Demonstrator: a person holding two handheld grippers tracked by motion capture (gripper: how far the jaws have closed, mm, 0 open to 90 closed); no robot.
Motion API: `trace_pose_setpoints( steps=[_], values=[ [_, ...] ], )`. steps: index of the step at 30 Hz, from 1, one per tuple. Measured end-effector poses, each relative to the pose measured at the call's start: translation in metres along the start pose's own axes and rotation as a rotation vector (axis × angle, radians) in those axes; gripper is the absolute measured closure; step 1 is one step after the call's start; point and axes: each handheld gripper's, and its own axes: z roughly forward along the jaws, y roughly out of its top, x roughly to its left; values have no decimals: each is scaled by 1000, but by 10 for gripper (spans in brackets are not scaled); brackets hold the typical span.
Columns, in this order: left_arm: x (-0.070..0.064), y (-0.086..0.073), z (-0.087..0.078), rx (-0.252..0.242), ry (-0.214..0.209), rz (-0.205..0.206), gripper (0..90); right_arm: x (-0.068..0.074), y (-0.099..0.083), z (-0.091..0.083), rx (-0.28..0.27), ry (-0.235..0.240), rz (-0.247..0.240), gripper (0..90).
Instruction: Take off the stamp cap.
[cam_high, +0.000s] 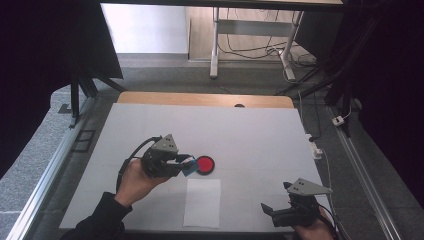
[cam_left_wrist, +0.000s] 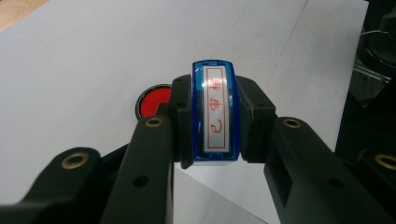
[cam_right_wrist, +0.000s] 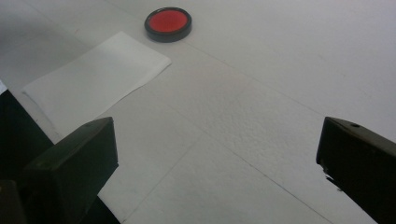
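At the near edge of the table (cam_high: 250, 125), toward its right corner, the right tool (cam_high: 280, 212) is held low in a hand, its jaws spread wide with nothing between them; in the right gripper view only bare table surface is seen between the two black jaws. Just to the left of it, a white sheet of paper (cam_high: 202, 202) is laid flat against the near edge, about midway along it, and is touched by neither tool. Farther in, to the left of the middle of the table, the left tool (cam_high: 186, 165) is gripped by the left hand (cam_high: 134, 182) and is closed on a blue stamp (cam_left_wrist: 215, 112); the stamp is clamped upright between the jaws, and a white label with red characters is seen on the face turned to the camera. Just beyond the stamp and right beside it, a round red ink pad (cam_high: 205, 164) in a black rim is set on the table, past the far end of the paper. Whether the stamp is touching the pad cannot be told.
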Motion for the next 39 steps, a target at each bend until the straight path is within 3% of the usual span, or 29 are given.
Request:
trace_pose_setpoints(
  steps=[6,14,33,39],
  values=[
    [-1,-2,1,-3,-13,2,701,9,8,6,-3,49,-64,0],
    [-3,-5,1,-6,-38,15,701,18,17,18,-31,181,-84,0],
    [-7,-10,0,-26,-89,48,701,37,38,45,-63,321,-81,0],
    [-7,-10,-1,-27,-110,54,701,39,46,53,-64,336,-98,0]
  ],
)
